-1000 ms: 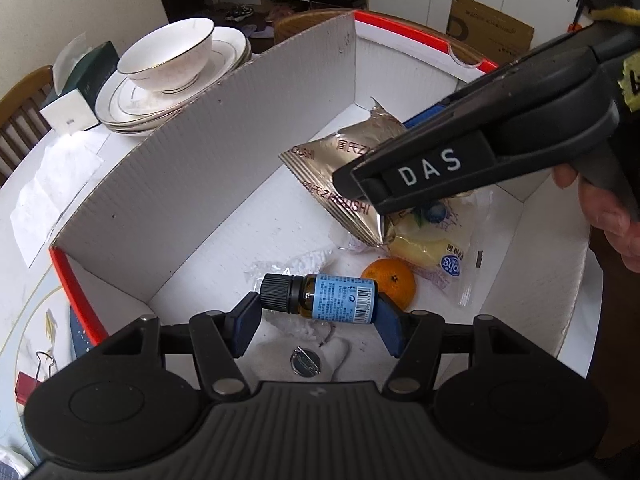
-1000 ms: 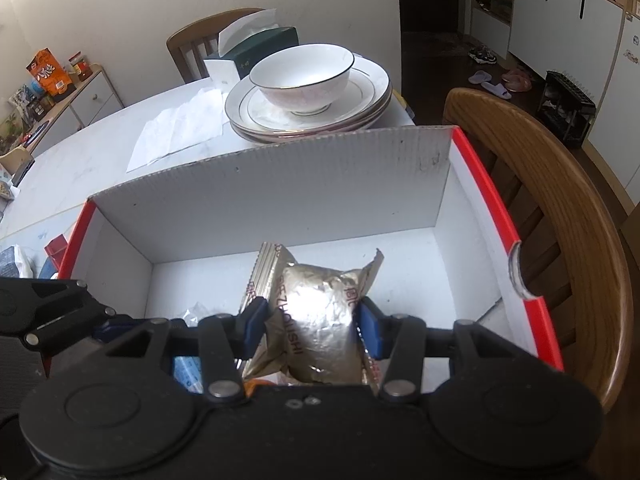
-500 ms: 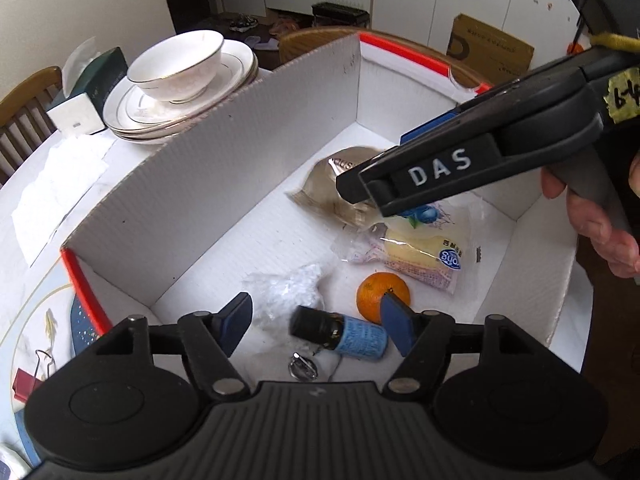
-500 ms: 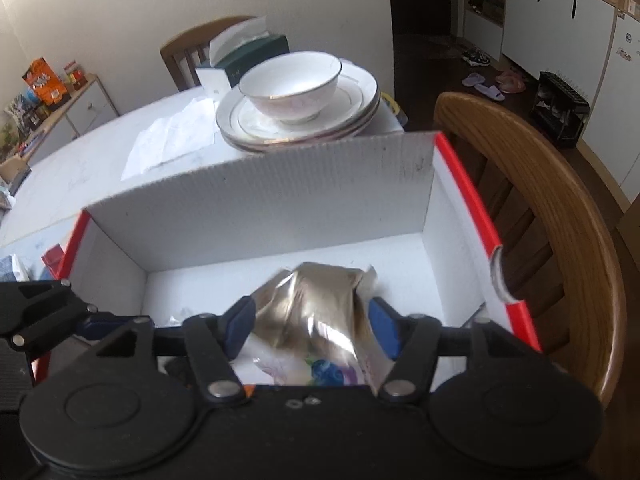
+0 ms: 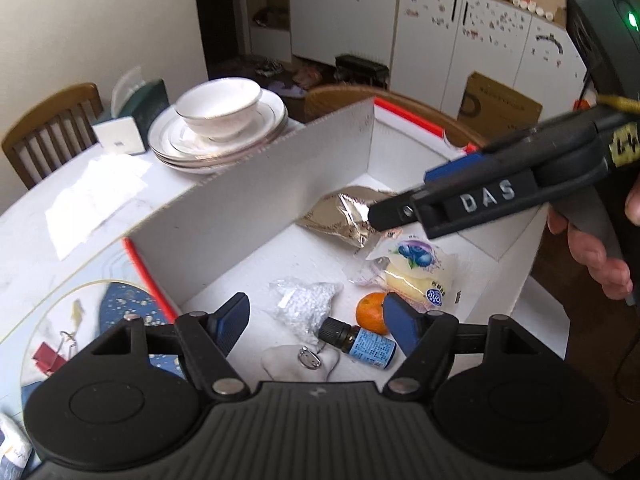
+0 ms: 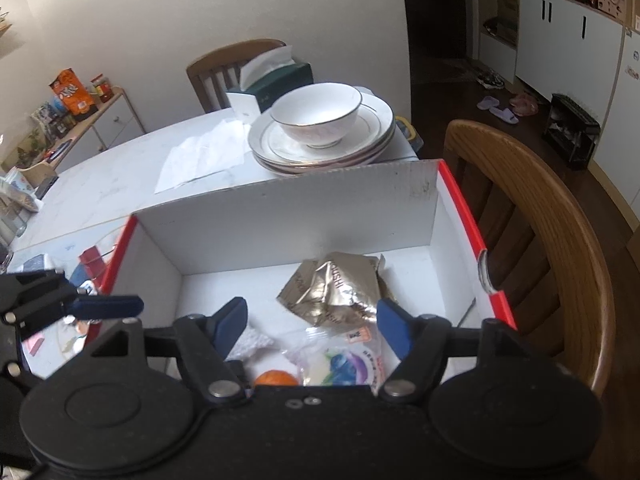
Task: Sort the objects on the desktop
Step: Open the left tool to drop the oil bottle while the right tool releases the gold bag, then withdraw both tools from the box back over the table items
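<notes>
Left wrist: dropper bottle (image 5: 362, 343) loose under opening left tool (image 5: 316, 320).

Left gripper (image 5: 316, 320) and right gripper (image 6: 310, 320): black ribbed bodies, silver pivot screws, blue finger pads (image 5: 230, 322); "DAS" lettering on the right one's side.

Both wrist views steeply above box (image 5: 280, 184)
</notes>
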The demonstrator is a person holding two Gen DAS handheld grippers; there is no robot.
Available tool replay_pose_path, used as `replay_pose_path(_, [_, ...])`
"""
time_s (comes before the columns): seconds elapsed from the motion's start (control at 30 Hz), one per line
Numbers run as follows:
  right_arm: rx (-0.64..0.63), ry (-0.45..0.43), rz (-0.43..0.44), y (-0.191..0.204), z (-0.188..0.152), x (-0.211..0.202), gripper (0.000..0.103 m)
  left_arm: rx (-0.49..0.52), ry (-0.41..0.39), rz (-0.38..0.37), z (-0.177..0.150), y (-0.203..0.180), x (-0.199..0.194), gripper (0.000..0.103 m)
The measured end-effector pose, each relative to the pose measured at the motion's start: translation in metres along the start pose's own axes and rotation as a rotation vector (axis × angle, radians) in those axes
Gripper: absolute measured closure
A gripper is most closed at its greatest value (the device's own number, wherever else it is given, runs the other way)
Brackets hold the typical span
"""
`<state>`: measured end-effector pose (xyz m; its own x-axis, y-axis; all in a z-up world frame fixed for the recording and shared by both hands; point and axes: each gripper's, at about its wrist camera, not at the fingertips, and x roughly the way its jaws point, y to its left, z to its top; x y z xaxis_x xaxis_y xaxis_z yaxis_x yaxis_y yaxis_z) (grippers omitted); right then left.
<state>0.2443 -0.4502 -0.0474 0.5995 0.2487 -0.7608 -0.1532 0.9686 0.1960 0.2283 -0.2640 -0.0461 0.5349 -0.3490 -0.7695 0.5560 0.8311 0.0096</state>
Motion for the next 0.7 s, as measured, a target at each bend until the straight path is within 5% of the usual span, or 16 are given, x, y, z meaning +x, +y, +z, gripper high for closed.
replay_pose_path(0.7, [0.0,-0.085,0.021,0.053,-0.026,-0.05,0.025,-0.114,-0.154,0.072,-0.042,0.058,-0.088,0.026])
